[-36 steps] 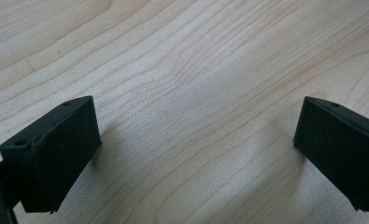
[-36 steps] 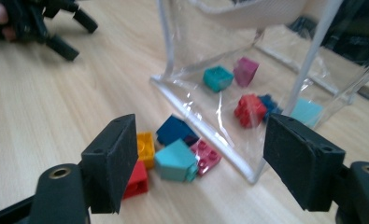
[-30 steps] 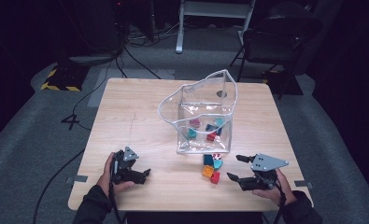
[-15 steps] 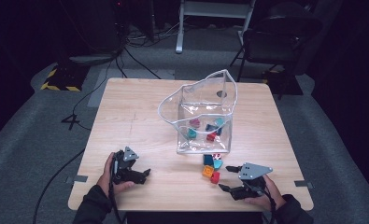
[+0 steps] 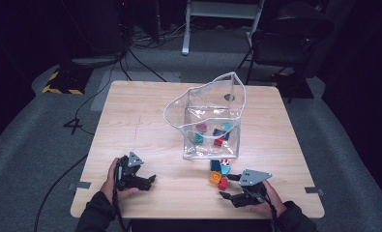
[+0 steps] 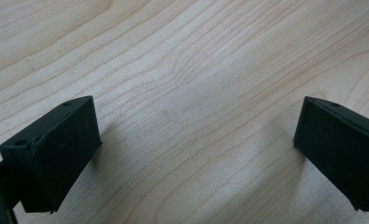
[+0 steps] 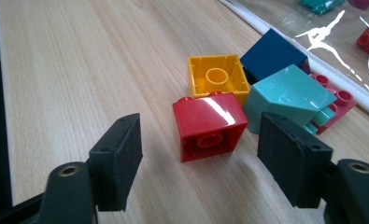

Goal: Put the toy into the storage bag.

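We see the clear plastic bag (image 5: 210,123) at the desk's (image 5: 140,121) middle holding several coloured bricks. Our right gripper (image 7: 198,163), fingers apart and closing, faces the red brick (image 7: 209,125) near the front edge. Our left gripper's (image 6: 191,149) fingers gape empty.

Table (image 5: 140,116): clear bag (image 5: 205,121), bricks (image 5: 219,173)

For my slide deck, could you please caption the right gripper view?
Open right gripper lines up on a red brick lying beside yellow, teal and blue bricks.

free: table (image 5: 145,121) left half | blocked: bag (image 5: 213,121), probably bricks (image 5: 219,173) before it
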A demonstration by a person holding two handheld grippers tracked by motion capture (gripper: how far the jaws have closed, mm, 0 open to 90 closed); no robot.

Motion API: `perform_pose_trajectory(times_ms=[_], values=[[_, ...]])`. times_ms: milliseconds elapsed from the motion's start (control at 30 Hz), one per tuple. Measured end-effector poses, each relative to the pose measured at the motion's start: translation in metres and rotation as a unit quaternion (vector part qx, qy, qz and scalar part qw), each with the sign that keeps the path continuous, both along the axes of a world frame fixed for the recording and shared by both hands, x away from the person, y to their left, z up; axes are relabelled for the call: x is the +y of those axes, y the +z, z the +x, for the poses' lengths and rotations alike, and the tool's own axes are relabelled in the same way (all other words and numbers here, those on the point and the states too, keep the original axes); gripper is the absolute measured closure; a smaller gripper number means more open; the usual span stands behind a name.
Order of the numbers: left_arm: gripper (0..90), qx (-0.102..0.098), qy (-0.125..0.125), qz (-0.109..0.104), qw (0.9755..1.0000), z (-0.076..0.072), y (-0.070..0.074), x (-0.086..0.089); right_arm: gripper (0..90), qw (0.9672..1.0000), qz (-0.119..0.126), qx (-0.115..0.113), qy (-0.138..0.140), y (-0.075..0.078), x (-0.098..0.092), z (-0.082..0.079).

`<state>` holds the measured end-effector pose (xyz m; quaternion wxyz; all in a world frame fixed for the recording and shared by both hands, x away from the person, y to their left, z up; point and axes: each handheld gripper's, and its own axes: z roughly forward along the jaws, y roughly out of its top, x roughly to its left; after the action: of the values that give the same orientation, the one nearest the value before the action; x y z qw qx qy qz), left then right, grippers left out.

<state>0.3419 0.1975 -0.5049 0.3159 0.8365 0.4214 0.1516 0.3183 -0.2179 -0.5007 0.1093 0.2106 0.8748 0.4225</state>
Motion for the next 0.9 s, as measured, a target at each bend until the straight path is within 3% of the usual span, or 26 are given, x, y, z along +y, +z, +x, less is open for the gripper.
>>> perform_pose_trajectory(times_ms=[300,567,900], values=[[0.6,0.000,0.000,-0.001,1.0000,0.0000,-0.0001,0.0000,38.6,1.0000,-0.007,0.003,0.001,-0.0029,0.0054,0.0015],[0.6,-0.001,-0.001,0.001,1.0000,0.0001,0.0000,0.0001,56.7,0.9999,-0.014,0.001,-0.005,-0.0030,0.0068,0.0008],[0.6,-0.001,-0.001,0.001,1.0000,0.0002,0.0000,0.0001,58.9,1.0000,-0.001,0.001,-0.004,-0.0007,0.0002,0.0010]])
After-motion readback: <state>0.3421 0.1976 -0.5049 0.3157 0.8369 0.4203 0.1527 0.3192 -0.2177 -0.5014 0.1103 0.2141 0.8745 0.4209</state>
